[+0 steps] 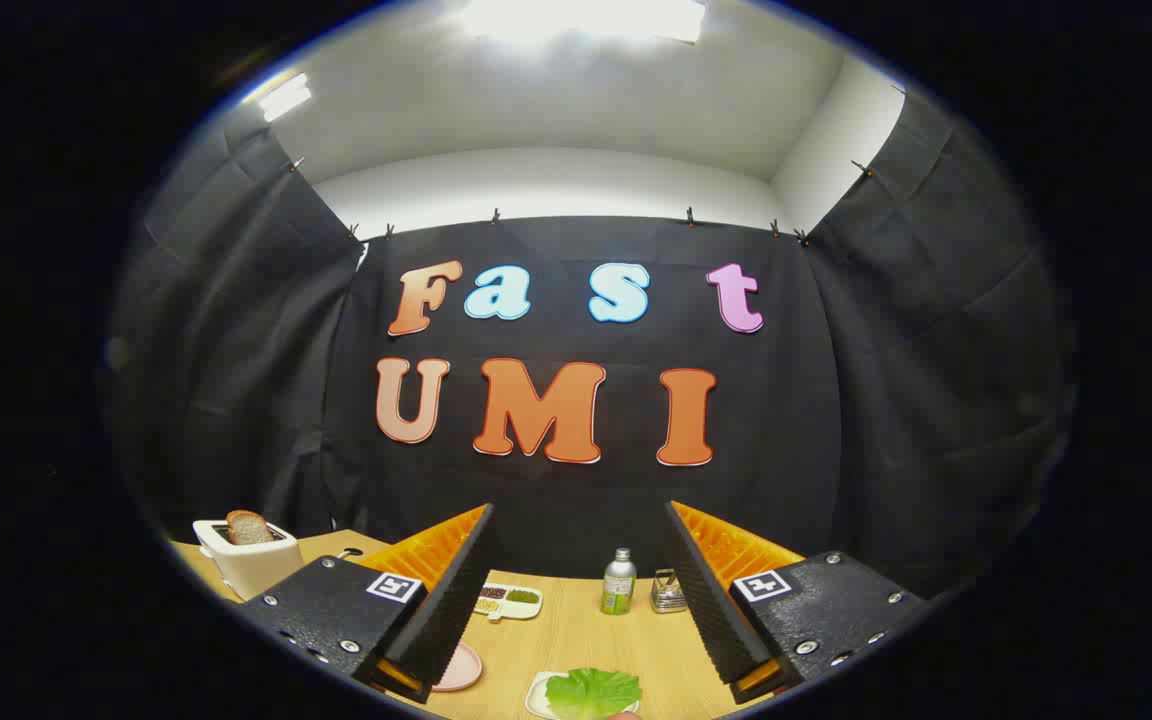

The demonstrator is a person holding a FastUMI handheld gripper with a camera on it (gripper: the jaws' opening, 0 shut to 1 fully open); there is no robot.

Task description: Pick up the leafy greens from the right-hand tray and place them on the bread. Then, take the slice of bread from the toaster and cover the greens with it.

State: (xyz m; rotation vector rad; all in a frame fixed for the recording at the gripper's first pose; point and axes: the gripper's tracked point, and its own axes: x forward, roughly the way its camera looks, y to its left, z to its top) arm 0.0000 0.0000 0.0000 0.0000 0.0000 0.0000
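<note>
The tongs sit at the bottom of the frame with their two fingers spread wide apart, holding nothing; bare wooden desk shows between them. In the gap at the bottom centre, nearer the camera than the fingertips, lies a leafy green lettuce leaf on a small white tray, and it touches neither finger. Beside the tray, toward the lower left and partly hidden by the left finger, is a pink plate; what lies on it cannot be told.

Farther back in the gap, in the lower middle of the frame, stands a small bottle with a green label and a silver cap, upright. Just to its right is a small metal wire holder. To the left of the bottle, close by the left fingertip, lies a white divided dish with dark and green fillings in its compartments.

At the lower left of the frame, beyond the left finger, a white toaster stands on the desk with a slice of brown bread sticking up out of its slot.
</note>
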